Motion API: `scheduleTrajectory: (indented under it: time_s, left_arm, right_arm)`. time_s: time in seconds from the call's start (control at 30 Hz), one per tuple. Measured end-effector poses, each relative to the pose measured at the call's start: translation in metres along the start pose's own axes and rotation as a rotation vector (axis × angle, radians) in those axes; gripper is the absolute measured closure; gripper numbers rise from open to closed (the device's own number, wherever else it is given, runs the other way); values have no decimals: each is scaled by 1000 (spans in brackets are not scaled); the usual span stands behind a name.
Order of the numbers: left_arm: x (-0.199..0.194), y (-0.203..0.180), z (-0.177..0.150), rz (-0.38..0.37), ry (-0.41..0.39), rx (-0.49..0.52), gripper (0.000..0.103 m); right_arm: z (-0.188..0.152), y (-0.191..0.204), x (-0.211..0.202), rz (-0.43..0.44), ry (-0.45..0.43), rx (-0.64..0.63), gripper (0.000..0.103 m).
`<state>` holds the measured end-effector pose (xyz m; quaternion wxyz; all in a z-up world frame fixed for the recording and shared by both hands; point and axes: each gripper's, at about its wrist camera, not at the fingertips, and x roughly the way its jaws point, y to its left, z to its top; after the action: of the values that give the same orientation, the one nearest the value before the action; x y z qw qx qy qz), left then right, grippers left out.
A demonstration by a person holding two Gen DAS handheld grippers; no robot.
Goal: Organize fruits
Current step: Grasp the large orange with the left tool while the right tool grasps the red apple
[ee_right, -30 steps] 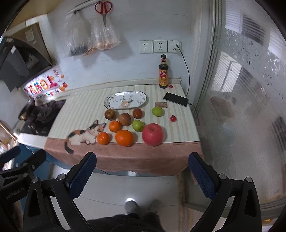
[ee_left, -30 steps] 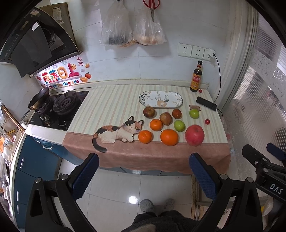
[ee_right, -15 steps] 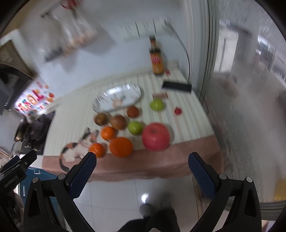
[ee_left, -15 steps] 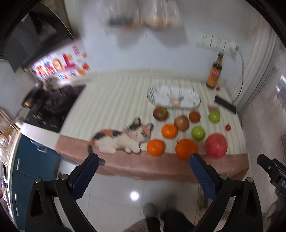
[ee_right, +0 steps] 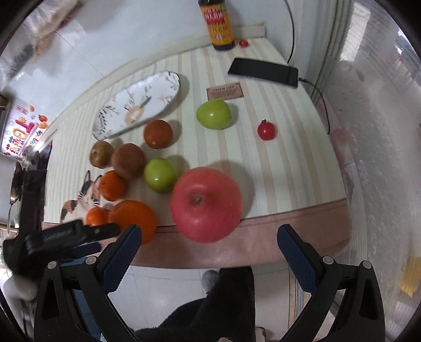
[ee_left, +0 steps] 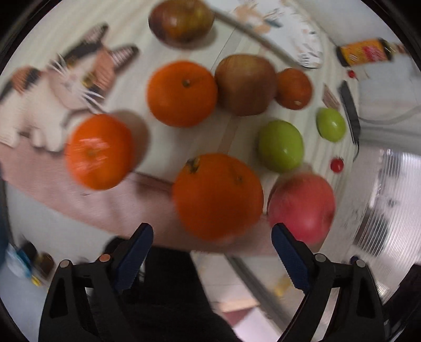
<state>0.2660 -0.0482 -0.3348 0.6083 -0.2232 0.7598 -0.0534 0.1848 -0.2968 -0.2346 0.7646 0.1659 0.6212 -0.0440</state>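
Observation:
Several fruits lie on the striped counter cloth [ee_right: 276,163]. My left gripper [ee_left: 212,252] is open and empty, just short of a large orange [ee_left: 218,196] at the counter's front edge. My right gripper [ee_right: 209,248] is open and empty, just short of a big red apple [ee_right: 206,204]. The same apple [ee_left: 301,207] shows right of the orange in the left wrist view. Two smaller oranges [ee_left: 181,93] [ee_left: 98,151], two green fruits [ee_right: 160,175] [ee_right: 214,114], brown fruits [ee_right: 128,161] and an oval patterned plate [ee_right: 136,105] lie behind.
A sauce bottle [ee_right: 219,23], a black phone [ee_right: 263,71] on a cable and two cherry tomatoes [ee_right: 266,130] [ee_right: 243,43] sit at the back right. A frosted glass door [ee_right: 376,131] stands to the right. The left gripper's body [ee_right: 63,236] shows at left.
Both grippers have moved from well back above the floor to close to the counter's front edge. The fruits now fill both views. Both jaws stay open.

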Motion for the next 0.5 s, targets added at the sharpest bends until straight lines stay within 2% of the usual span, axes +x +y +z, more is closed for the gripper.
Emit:
scheduleTrajectory:
  time_s: [0.07,0.1,0.17,0.27,0.3,0.4,0.5]
  left_arm:
    - [10,0,8,-14,9,-36,11]
    - [14,-1,11,-9,-1,-45,19]
    - [17,-5,14,-18,-11,-36,22]
    - [14,-25,15,57,-47,84,22]
    - [13,-37,12,110,-55,166,23]
    - [19,-61,7,210,-54,311,22]
    - [22,-75,5,249,-69,358,21]
  right_arm:
    - [9,-5,14,15,32,-2,0]
    - [12,-7,19,19,47,-4,0]
    - [17,-8,32,43,87,-13,0]
    - [24,-5,54,68,155,-31,0]
    - [26,-3,59,69,170,-38,0]
    - [33,4,75,51,207,-74,0]
    - [35,11,93,28,267,-110,0]
